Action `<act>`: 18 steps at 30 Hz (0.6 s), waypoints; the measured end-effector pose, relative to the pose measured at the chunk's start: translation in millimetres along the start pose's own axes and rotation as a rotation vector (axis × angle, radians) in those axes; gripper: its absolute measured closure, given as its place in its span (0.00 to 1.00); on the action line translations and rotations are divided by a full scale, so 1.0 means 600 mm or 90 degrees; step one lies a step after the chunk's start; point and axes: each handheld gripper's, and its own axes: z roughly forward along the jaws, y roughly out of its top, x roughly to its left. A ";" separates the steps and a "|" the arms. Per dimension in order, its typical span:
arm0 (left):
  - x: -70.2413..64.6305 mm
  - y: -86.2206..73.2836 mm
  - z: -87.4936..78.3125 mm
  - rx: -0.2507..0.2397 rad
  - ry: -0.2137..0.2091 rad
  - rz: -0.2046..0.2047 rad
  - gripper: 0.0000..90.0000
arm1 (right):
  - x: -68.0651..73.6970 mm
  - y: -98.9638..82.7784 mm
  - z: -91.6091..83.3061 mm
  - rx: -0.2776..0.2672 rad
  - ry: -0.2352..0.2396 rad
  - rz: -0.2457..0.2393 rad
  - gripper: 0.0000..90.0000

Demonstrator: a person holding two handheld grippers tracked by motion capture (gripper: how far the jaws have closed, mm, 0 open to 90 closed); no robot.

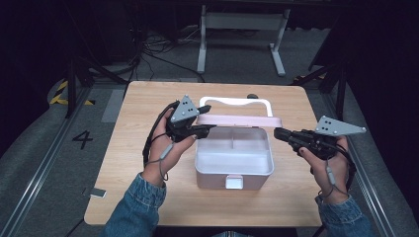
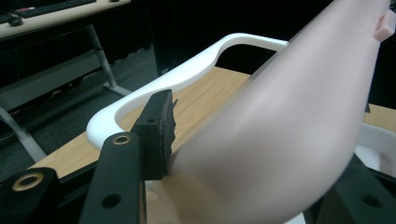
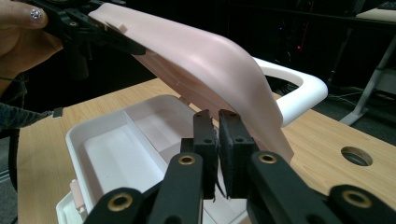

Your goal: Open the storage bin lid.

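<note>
So the pale pink rectangular plastic storage box (image 1: 233, 165) sat around the middle of the light wooden table (image 1: 123, 163), long side running left to right across it, with its small white front latch (image 1: 234, 182) pointing back toward the person. Inside there was a thin divider splitting the white interior into compartments.

The pink hinged lid (image 1: 239, 121) was swung up and standing along the box's far edge, its long axis also left to right. The white curved carry handle (image 1: 236, 102) stuck out beyond it toward the far side of the table.

The left gripper (image 1: 205, 121) was up at the lid's left end, jaws clamped on that edge; in the left gripper view one black ribbed pad (image 2: 163, 130) was pressed right against the pink surface.

The right gripper (image 1: 277, 133) hung just off the box's right side, touching nothing, aimed left at it. Its jaws were squeezed nearly together with only a thin slit between them, holding nothing.
</note>
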 end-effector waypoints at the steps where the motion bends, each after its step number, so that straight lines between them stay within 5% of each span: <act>1: 0.001 0.000 0.000 0.000 -0.002 -0.003 0.58 | 0.000 0.000 0.000 -0.001 -0.001 -0.003 0.94; 18: 0.032 0.025 0.016 0.019 -0.010 -0.026 0.62 | 0.001 -0.005 -0.048 -0.006 -0.044 0.007 0.92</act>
